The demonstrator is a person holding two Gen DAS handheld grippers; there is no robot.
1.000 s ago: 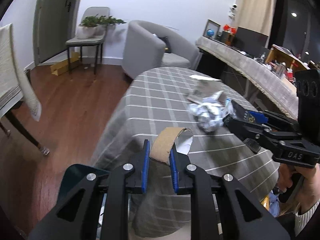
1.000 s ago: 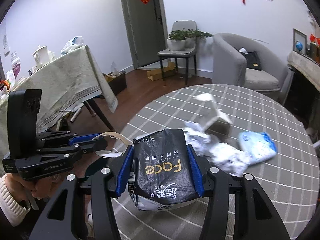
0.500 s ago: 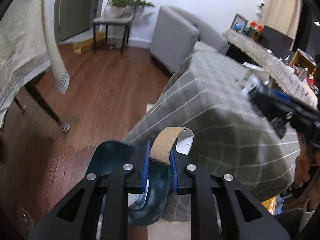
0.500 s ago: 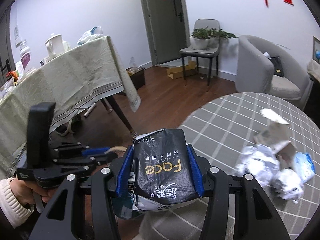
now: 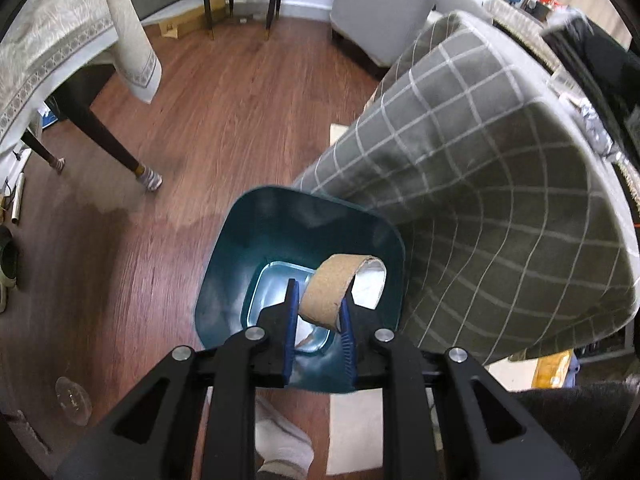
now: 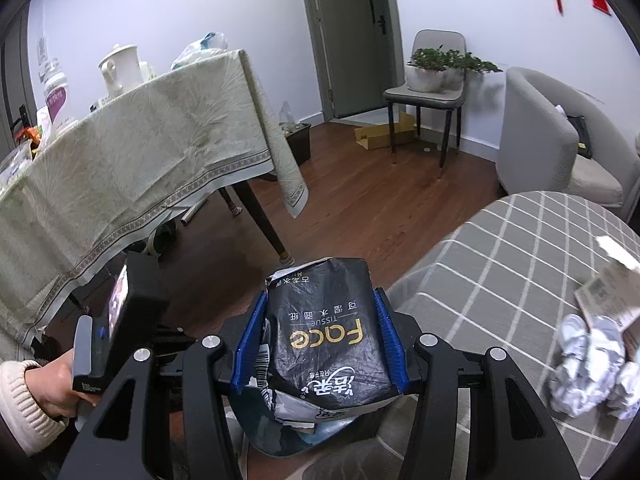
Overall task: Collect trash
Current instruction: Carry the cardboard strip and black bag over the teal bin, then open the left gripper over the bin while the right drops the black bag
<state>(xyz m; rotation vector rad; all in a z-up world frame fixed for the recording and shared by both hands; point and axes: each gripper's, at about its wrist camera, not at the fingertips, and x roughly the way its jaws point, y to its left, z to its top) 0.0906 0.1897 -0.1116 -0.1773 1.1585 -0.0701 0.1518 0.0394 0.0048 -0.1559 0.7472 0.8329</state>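
Trash: 1 cardboard roll (image 5: 334,294) clamped in left hand-held gripper (image 5: 318,312) over 1 bin (image 5: 240,264); right hand-held gripper (image 6: 320,336) clamps 1 tissue pack (image 6: 324,332).

Bin (image 5: 248,248) on floor (image 5: 224,120), just left of table (image 5: 480,200).

Rough brown cardboard tube (image 5: 332,294), glossy teal plastic bin (image 5: 256,240) (shiny base), glossy black tissue wrapper (image 6: 326,332), checked cloth (image 5: 480,184).

I note a wooden floor (image 5: 224,92) carrying a teal bin (image 5: 276,248) beside my round table's grey checked cloth (image 6: 520,264). On the cloth, far right: crumpled foil (image 6: 584,372) touching a paper carton (image 6: 608,292).
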